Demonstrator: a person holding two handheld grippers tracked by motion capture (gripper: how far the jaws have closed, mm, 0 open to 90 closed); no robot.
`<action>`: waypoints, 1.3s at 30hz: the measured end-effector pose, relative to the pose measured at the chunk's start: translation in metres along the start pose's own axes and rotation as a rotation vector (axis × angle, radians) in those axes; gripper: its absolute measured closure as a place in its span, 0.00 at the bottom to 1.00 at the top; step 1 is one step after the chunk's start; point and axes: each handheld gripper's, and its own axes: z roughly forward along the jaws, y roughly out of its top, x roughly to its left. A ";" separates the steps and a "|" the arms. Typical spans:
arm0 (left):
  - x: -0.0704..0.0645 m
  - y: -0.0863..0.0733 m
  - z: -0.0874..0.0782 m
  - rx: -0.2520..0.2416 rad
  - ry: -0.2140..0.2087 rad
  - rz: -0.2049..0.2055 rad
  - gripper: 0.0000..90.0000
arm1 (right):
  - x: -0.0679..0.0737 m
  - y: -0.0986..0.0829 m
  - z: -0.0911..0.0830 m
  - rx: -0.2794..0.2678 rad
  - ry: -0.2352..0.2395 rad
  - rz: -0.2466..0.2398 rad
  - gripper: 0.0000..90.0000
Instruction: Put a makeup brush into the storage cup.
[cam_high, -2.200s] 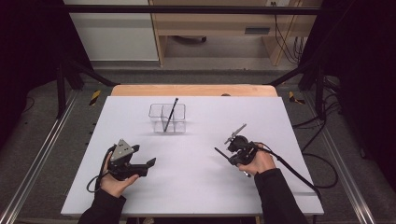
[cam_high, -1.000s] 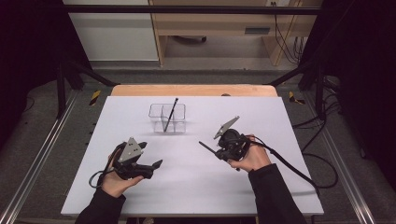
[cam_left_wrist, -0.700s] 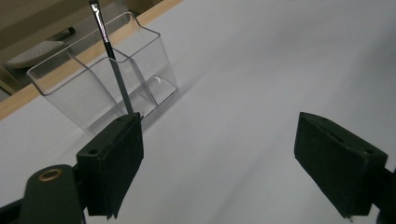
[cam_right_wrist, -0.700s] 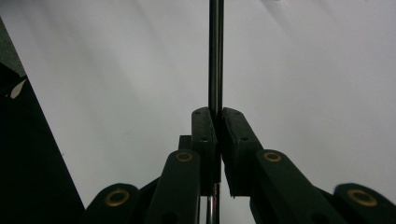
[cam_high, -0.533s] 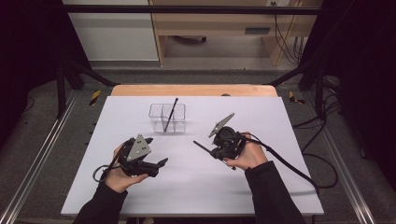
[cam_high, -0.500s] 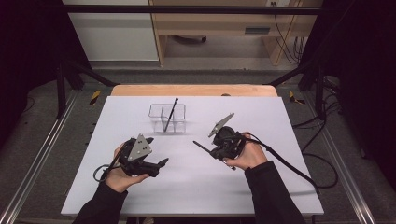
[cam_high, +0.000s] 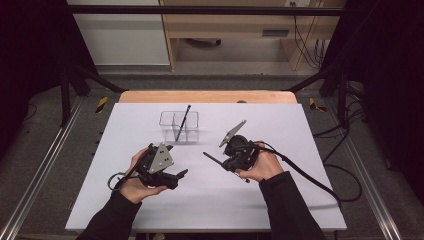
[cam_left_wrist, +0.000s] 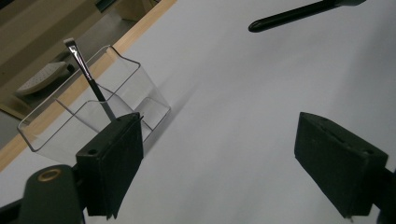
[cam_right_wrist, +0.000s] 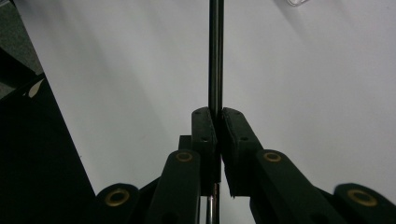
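Observation:
A clear plastic divided holder (cam_high: 168, 121) stands at the table's far middle, with a thin black brush (cam_high: 183, 120) leaning in it. My right gripper (cam_high: 229, 162) is shut on a second thin black stick (cam_high: 211, 157) that points left, just right of and nearer than the holder. In the right gripper view the stick (cam_right_wrist: 215, 56) runs straight up from between my right gripper's (cam_right_wrist: 217, 116) closed jaws. My left gripper (cam_high: 181, 175) is held open over the table, front left of the holder. From the left gripper (cam_left_wrist: 219, 163), the holder (cam_left_wrist: 135, 84) and its brush (cam_left_wrist: 86, 74) sit behind the left jaw.
The white table top (cam_high: 150, 210) has a wooden strip (cam_high: 205, 96) along its far edge. Cables (cam_high: 310, 175) trail from the right gripper over the table's right side. Metal rails (cam_high: 40, 175) flank the table. The held stick's tip (cam_left_wrist: 299, 13) lies ahead of the left gripper.
Both hands have moved inward toward the table's middle. The right gripper has carried the stick left and nearer the holder; the left gripper has shifted right.

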 end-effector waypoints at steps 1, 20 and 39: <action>-0.001 0.001 0.001 0.000 0.000 0.006 0.17 | 0.000 0.001 0.000 0.001 0.003 0.004 0.94; -0.017 0.021 0.007 0.004 0.017 0.160 0.17 | 0.005 0.008 0.001 -0.001 0.033 -0.010 0.94; -0.034 0.036 0.011 0.014 0.038 0.321 0.21 | 0.008 0.009 0.002 -0.013 0.063 -0.021 0.94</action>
